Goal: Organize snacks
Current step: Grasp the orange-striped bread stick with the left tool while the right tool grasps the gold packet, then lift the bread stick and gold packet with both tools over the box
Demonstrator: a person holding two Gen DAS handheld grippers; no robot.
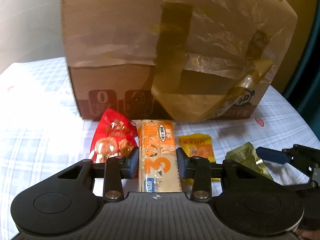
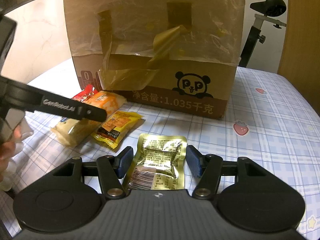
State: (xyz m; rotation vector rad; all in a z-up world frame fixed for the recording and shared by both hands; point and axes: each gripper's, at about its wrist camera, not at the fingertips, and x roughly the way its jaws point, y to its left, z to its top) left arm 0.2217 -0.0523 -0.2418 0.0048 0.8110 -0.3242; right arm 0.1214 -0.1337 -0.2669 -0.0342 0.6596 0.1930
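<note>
Four snack packets lie in a row on the checked cloth before a cardboard box (image 1: 160, 46). My left gripper (image 1: 158, 161) has its pads against both sides of the long orange-and-white rice cracker packet (image 1: 158, 140), which rests on the cloth. A red packet (image 1: 112, 138) lies to its left, a yellow packet (image 1: 197, 146) to its right. My right gripper (image 2: 159, 163) is open around the gold foil packet (image 2: 162, 156), pads a little apart from its edges. The right gripper also shows in the left wrist view (image 1: 280, 156).
The box (image 2: 156, 50) is wrapped in loose plastic film with peeling brown tape. The cloth-covered table (image 2: 270, 130) with strawberry prints extends to the right. A black stand (image 2: 258, 26) rises behind the table at right. A pale wall is at left.
</note>
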